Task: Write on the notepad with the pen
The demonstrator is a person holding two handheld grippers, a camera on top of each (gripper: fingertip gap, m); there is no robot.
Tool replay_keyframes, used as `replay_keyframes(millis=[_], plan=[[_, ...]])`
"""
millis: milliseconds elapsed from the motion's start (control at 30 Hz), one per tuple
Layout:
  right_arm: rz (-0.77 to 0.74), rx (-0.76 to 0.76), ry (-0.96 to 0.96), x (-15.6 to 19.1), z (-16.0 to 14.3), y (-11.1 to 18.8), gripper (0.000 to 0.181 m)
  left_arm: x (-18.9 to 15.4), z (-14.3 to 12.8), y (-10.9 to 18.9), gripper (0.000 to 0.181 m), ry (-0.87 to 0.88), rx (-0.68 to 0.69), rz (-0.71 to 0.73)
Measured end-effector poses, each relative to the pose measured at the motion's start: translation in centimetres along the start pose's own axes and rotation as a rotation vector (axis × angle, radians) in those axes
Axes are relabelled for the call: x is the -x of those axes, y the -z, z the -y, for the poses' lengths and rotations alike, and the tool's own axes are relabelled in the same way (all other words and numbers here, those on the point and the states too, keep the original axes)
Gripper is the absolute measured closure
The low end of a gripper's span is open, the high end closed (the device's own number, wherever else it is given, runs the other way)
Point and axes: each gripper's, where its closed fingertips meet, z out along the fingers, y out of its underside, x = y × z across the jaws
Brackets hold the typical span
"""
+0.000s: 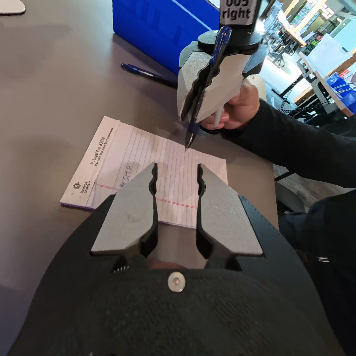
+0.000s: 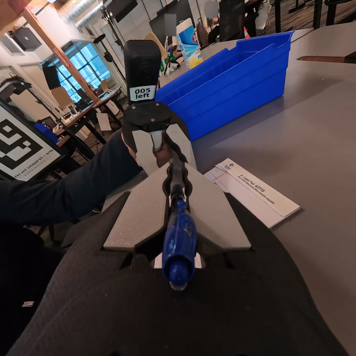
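White lined notepad [image 1: 134, 173] lies flat on the grey table [image 1: 48, 115], its bound edge to the left, with a few blue marks already near the margin. A spare pen [image 1: 146, 74] rests beyond it beside the blue bin [image 1: 154, 25]. Over the pad's near edge, the left gripper [image 1: 177, 173] hangs with its fingers spread and nothing between them, probably placed to steady the paper. Farther right, the right gripper [image 1: 194, 113] is clamped on the blue pen [image 1: 190, 134], held steeply with the tip at or just above the page, ready for a stroke.
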Motion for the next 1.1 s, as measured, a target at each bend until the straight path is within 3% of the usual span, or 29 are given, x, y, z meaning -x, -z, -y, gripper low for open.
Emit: replay_keyframes(millis=[200,333,533,1100], plan=[[0.067,0.004,0.026,1.7,-0.1,-1.0,0.175,-1.9,0.4,-1.5,0.144,-0.066,-0.015,-0.066],[0.063,0.021,0.061,2.1,-0.3,-1.3,0.176,-2.6,0.9,-1.5,0.175,-0.147,-0.047,-0.083],[0.112,-0.005,0.065,2.7,0.1,-0.8,0.175,-3.2,2.0,-0.9,0.175,-0.166,-0.108,-0.108],[0.114,0.021,0.038,2.4,-0.3,-0.8,0.174,-2.9,2.4,-0.7,0.175,-0.136,-0.122,-0.092]])
